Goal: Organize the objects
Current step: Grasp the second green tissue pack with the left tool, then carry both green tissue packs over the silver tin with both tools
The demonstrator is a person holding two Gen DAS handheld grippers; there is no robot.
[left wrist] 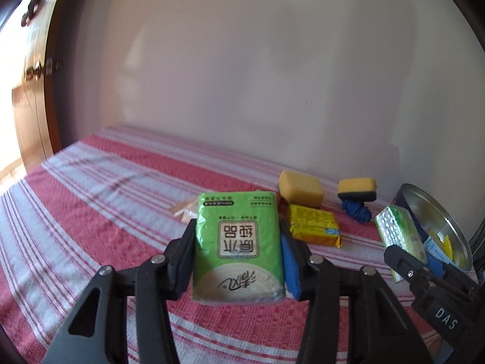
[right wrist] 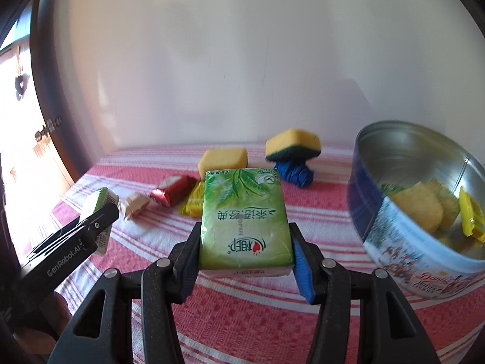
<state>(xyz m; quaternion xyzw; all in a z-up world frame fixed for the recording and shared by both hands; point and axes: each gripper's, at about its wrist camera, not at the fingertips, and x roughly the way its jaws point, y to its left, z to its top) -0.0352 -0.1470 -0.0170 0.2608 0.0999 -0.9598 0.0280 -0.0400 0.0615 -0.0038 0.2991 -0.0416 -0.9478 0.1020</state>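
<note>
My left gripper [left wrist: 238, 248] is shut on a green tissue pack [left wrist: 238, 242] with a white label, held above the striped cloth. My right gripper [right wrist: 245, 242] is shut on a second green tissue pack [right wrist: 245, 221] printed with leaves. Each gripper shows in the other's view: the right gripper [left wrist: 406, 261] with its tissue pack [left wrist: 397, 230] at the right edge, the left gripper [right wrist: 91, 230] with its tissue pack [right wrist: 100, 200] at the left. A round blue cookie tin [right wrist: 394, 230] stands open at the right, holding yellow sponges [right wrist: 421, 209] and a yellow packet [right wrist: 469, 215].
On the red and white striped cloth [right wrist: 257, 312] lie a yellow sponge [right wrist: 222, 159], a yellow-green scouring sponge [right wrist: 292, 144] atop a blue bundle [right wrist: 295, 173], a red packet [right wrist: 172, 192], a pale wrapped candy [right wrist: 133, 206] and a yellow packet [left wrist: 312, 224]. A white wall [right wrist: 242, 60] rises behind, a wooden door [left wrist: 30, 106] at the left.
</note>
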